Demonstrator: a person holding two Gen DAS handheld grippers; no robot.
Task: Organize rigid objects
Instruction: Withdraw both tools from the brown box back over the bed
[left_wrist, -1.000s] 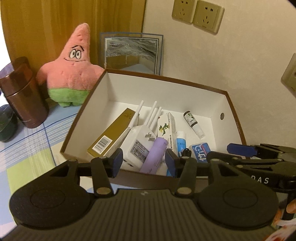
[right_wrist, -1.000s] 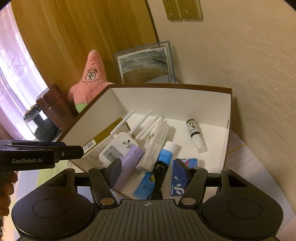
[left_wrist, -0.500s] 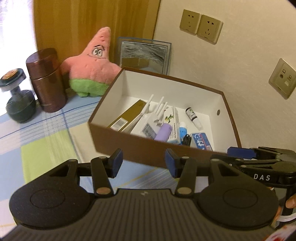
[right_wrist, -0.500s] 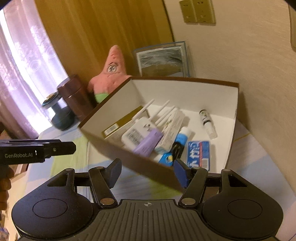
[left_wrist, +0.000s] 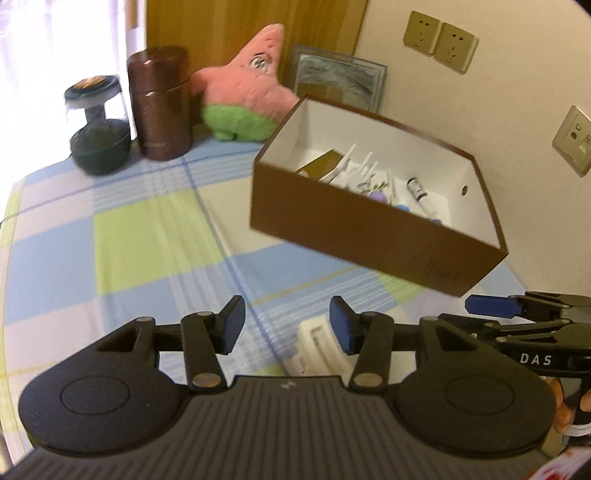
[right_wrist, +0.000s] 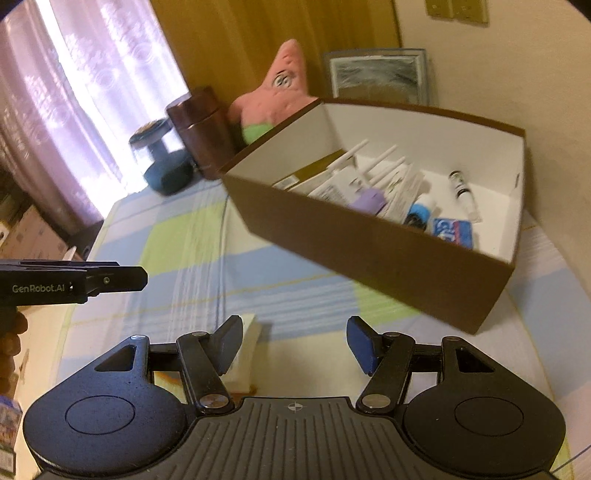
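On counter: white block lies just ahead of left claw, nearer it.
Left claw: parted, empty.
Right claw: parted, empty.
Box: beyond both.

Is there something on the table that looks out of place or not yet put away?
Yes. One small white object lies alone on the checked tablecloth, outside the brown box that holds the other small items. It sits just ahead of the left gripper; blur hides what it is.
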